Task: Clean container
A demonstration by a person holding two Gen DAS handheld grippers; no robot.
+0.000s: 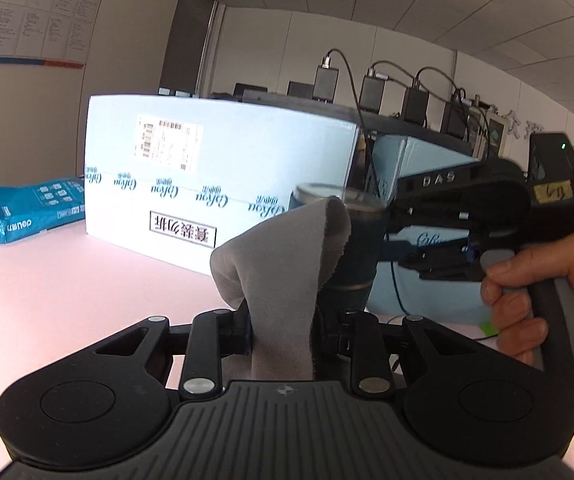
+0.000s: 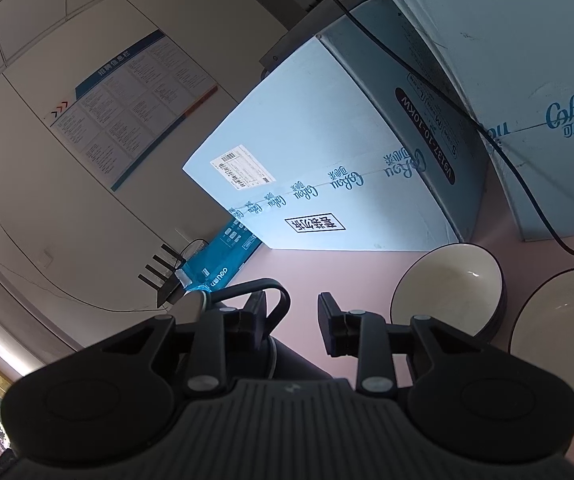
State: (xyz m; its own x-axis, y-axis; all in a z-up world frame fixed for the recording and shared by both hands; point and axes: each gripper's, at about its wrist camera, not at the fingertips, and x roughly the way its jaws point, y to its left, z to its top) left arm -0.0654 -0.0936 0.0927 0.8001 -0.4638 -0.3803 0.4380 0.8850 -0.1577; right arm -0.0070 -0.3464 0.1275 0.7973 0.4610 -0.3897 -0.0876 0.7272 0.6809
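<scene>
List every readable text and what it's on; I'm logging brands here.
"Cofou": big box, printed repeatedly.
"deli": blue pack, upside down.
"DAS": right tongs body.
"V9137-10-10KW": box end.
Shipping label, wall poster: too small to read.

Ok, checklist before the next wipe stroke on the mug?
1. Grey cloth clamped in the left gripper: ok.
2. Cloth lying against the dark mug near its metal rim: ok.
3. Right gripper firm on the mug: cannot tell; the handle loops by one finger and a gap shows between the fingers.
4. Inside of the mug clean: cannot tell, hidden from both cameras.
5. Two bowls on the pink table apart from the grippers: ok.
</scene>
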